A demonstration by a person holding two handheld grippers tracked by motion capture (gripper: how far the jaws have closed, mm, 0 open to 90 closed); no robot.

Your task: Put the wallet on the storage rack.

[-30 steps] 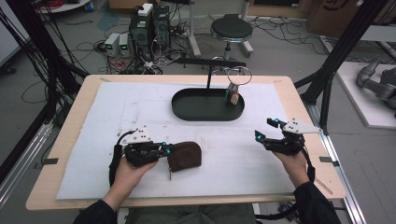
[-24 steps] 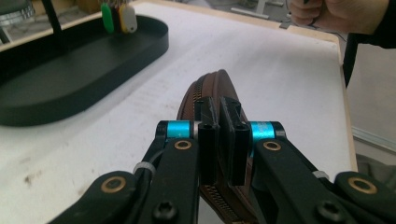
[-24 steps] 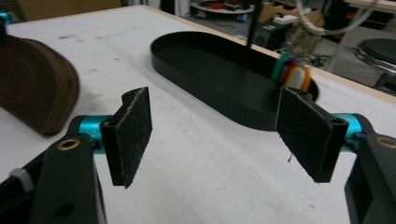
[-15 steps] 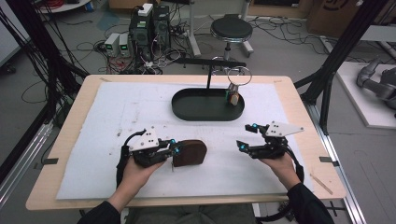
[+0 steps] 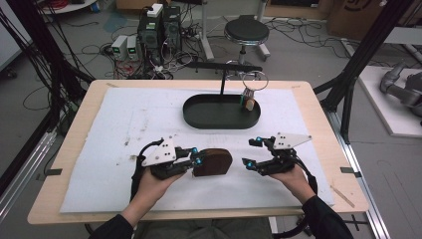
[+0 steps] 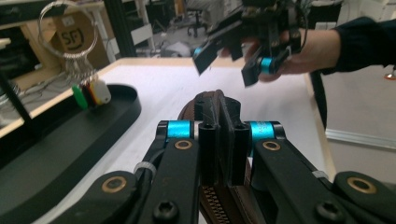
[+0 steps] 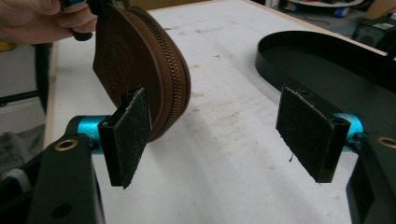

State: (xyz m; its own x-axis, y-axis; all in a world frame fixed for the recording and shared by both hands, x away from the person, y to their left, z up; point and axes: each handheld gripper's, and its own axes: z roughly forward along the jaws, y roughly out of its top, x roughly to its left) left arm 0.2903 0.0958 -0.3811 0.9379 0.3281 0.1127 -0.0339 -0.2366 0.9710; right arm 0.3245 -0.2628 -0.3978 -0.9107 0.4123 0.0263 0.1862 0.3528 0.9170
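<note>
I am holding the brown zip pouch (image 5: 213, 162) on edge over the white mat (image 5: 124, 129) near the bench's front, my left tool (image 6: 219, 135) pinching its end so the zipper faces my other hand. My right tool (image 5: 253, 152) is hanging just beside it, jaws spread wide, likely to take the zip. The black tray (image 5: 199, 117) is sitting well behind.

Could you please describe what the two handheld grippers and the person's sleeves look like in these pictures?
Both tools are black. The left claw and right claw carry bright blue cylinders near the tips, brass-coloured pivot pins, and flat black fuzzy pads. Each is topped by a grey three-cornered plate. A black cable trails from the left one. The person wears dark sleeves.
</note>
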